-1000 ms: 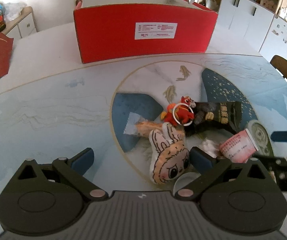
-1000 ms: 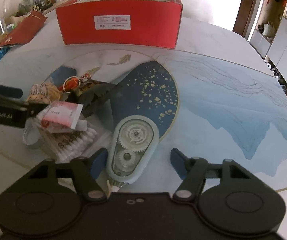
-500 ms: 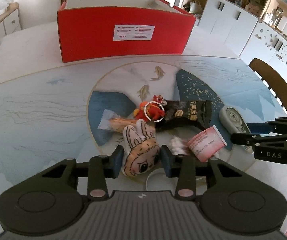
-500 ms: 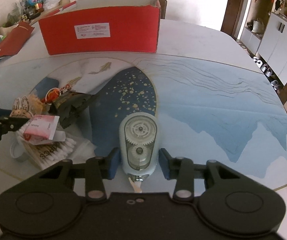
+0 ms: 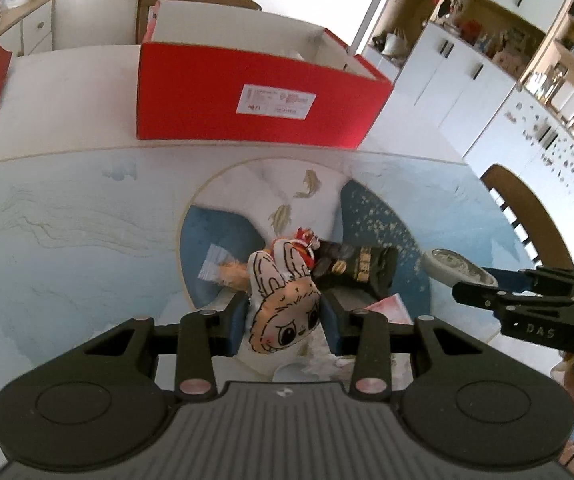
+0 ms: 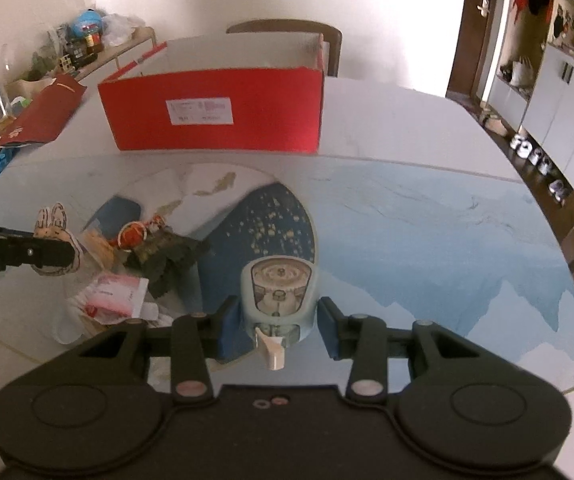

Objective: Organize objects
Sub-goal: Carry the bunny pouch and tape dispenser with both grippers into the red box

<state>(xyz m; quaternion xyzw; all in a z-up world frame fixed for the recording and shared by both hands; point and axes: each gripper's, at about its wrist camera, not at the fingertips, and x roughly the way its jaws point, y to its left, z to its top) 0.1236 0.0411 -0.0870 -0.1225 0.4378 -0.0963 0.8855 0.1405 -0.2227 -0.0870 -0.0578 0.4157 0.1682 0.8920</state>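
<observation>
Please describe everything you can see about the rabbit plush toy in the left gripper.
The rabbit plush toy is a flat, soft-looking fabric piece: tan face, large dark eyes, pink cheeks, two white ears outlined in black. It sits upright between the fingers of the left gripper, which press on both sides of its head. It seems raised above the table. Its ears point toward the red box.
</observation>
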